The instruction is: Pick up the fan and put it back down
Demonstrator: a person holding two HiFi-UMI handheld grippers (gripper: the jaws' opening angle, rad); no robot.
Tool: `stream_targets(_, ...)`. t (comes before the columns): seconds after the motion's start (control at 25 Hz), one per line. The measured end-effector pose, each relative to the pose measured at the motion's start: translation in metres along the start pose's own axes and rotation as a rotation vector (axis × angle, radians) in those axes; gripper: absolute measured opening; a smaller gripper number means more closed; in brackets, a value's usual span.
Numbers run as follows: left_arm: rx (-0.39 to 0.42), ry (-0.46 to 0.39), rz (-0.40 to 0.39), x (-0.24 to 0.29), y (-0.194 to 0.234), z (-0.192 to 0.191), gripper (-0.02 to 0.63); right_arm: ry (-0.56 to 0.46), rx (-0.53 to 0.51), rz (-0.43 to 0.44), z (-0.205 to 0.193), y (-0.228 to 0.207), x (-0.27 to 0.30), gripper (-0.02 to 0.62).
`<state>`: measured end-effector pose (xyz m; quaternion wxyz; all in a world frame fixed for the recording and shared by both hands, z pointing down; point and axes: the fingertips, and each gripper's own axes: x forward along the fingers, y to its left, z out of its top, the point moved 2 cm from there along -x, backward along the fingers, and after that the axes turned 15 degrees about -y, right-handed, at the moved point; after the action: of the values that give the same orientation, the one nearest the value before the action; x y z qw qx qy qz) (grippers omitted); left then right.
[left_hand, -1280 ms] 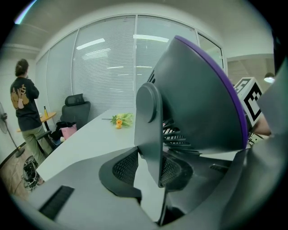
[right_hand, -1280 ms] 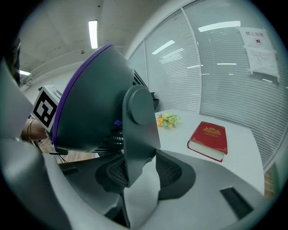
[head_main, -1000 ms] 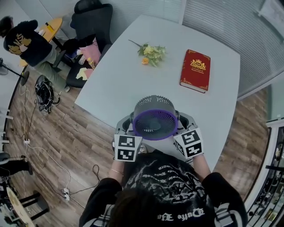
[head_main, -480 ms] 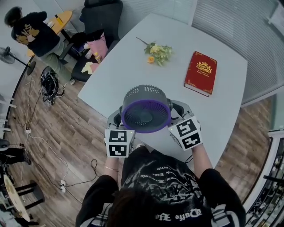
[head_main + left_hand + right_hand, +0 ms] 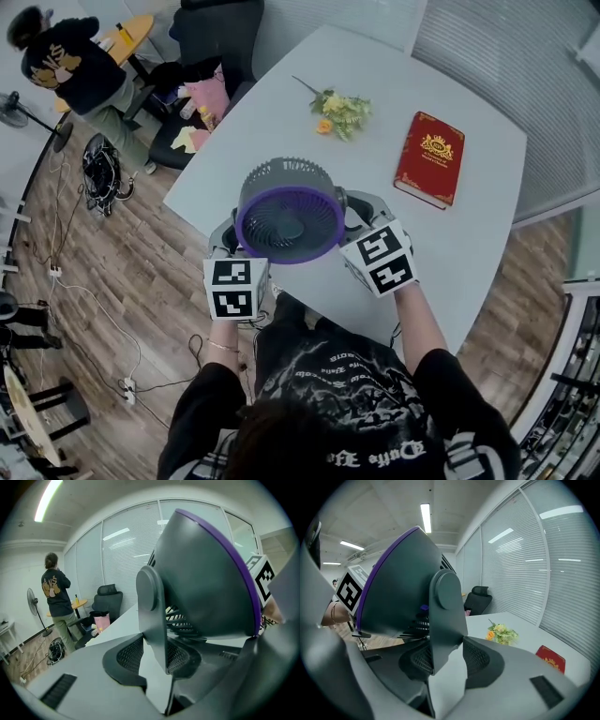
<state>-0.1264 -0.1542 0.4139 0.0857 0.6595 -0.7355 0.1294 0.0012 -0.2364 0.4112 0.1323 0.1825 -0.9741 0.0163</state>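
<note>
- While clamped at its flat grey side brackets by the left tool (image 5: 228,239) and the right tool (image 5: 362,214), the fan (image 5: 289,211) hangs above the near edge of the bench (image 5: 281,122).
- Housing: round drum, matte grey plastic, purple front ring, slatted grille.

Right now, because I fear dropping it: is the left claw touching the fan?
Touching. The left gripper view shows the left claw with both mesh pads pressed on the fan's grey side arm.
</note>
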Motion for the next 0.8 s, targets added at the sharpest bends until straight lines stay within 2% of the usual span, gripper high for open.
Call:
stream_targets(0.44, -0.018, 0.021, 0.03, 0.04, 0.073, -0.004, 0.107, 0.009, 0.0, 0.034, 0.014, -0.001, 0.089, 0.155)
stream_targets(0.8, -0.005, 0.055, 0.025, 0.078, 0.118, -0.02, 0.107, 0.03, 0.022, 0.027, 0.006, -0.008, 0.148, 0.153)
